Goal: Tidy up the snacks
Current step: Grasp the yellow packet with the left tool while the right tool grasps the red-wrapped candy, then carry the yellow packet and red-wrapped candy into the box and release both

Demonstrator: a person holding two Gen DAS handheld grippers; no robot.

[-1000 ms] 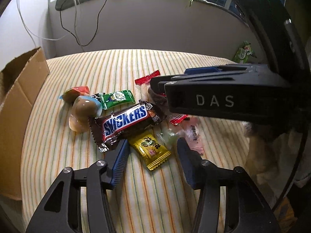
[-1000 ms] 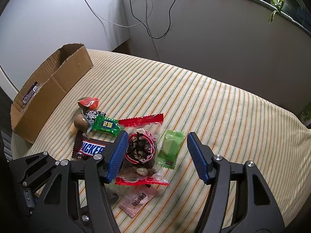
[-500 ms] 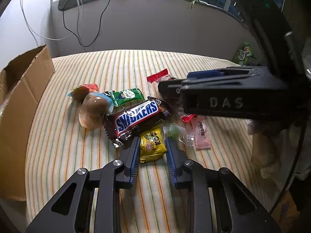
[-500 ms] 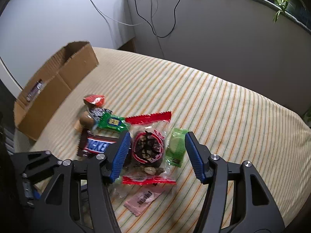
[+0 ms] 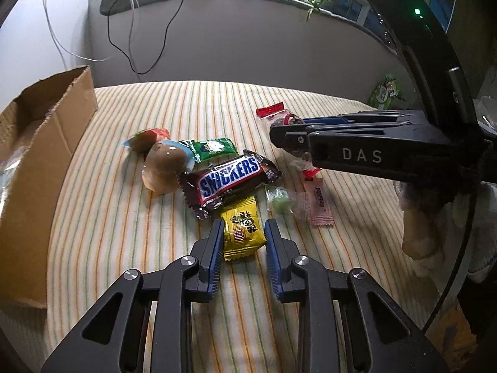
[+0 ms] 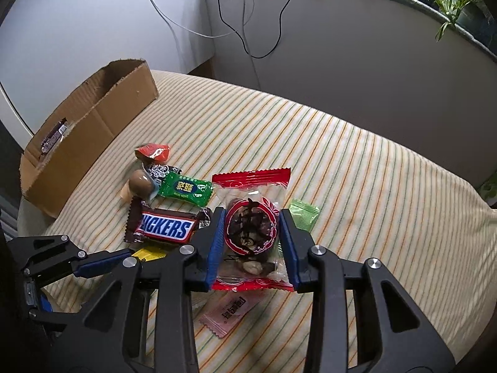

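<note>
My left gripper is shut on a small yellow candy packet, low over the striped cloth. Just beyond it lie a Snickers bar, a pale green sweet in clear wrap and a pink sachet. My right gripper has its jaws closing on a clear packet with red ends and dark fruit inside. The pads touch both of its sides. In the left wrist view the right gripper comes in from the right.
An open cardboard box sits at the left with a dark bar inside. A green candy, a brown jelly cup, a red-topped cup and a light green packet lie on the cloth. Cables hang behind.
My left jaws went from wide open to shut on the yellow packet and drew it slightly back. My right jaws narrowed around the red-ended packet without shifting place.
</note>
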